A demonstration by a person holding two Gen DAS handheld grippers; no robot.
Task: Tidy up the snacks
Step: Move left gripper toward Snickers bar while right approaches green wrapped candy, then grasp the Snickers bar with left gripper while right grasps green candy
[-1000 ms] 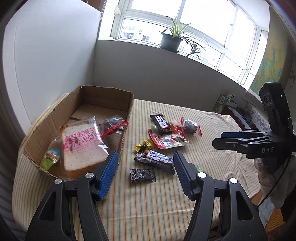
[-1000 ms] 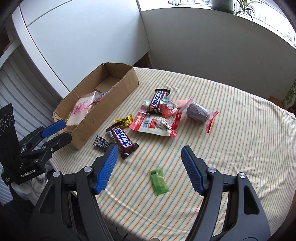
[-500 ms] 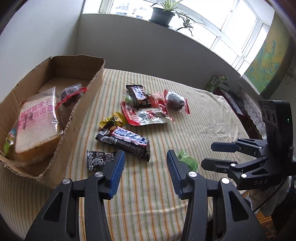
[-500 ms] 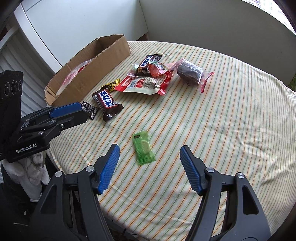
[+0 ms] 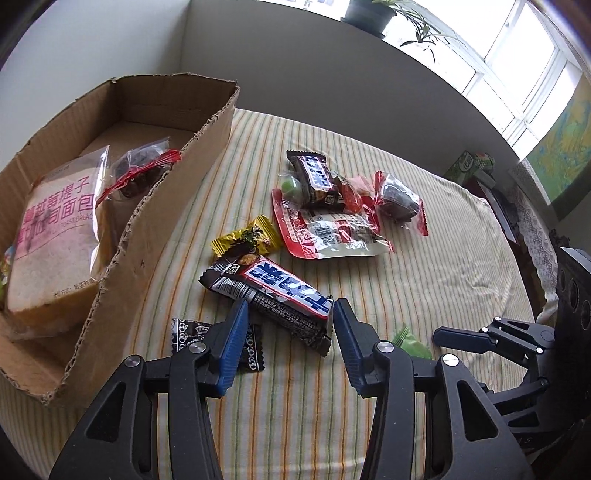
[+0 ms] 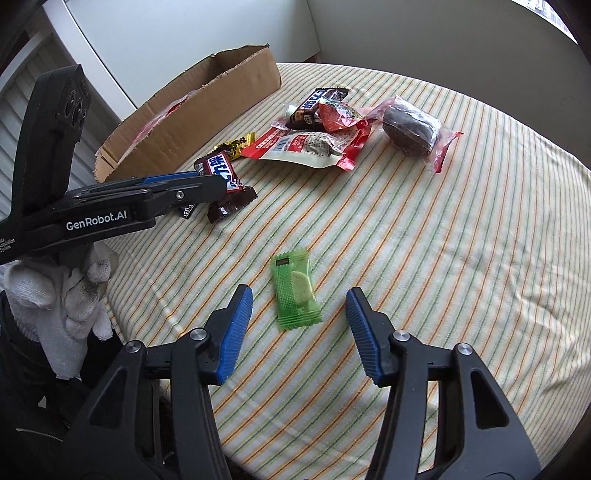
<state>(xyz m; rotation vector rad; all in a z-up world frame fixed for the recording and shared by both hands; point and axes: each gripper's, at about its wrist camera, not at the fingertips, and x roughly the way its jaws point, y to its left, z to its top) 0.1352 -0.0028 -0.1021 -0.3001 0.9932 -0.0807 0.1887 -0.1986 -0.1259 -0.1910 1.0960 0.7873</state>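
My left gripper is open, its blue pads on either side of the near end of a dark chocolate bar with a blue and white label. A small black candy lies under the left finger. My right gripper is open just above a green candy packet. The cardboard box at the left holds a bread bag and a dark pastry bag. A yellow candy, a red-white packet, another chocolate bar and a wrapped brown cake lie further back.
The table has a striped cloth. The left gripper also shows in the right wrist view, with a white-gloved hand under it. A window sill with a potted plant is behind the table.
Both grippers have moved down and forward. The left one has closed in around the chocolate bar's end and narrowed slightly; the right one has come nearer the green packet.
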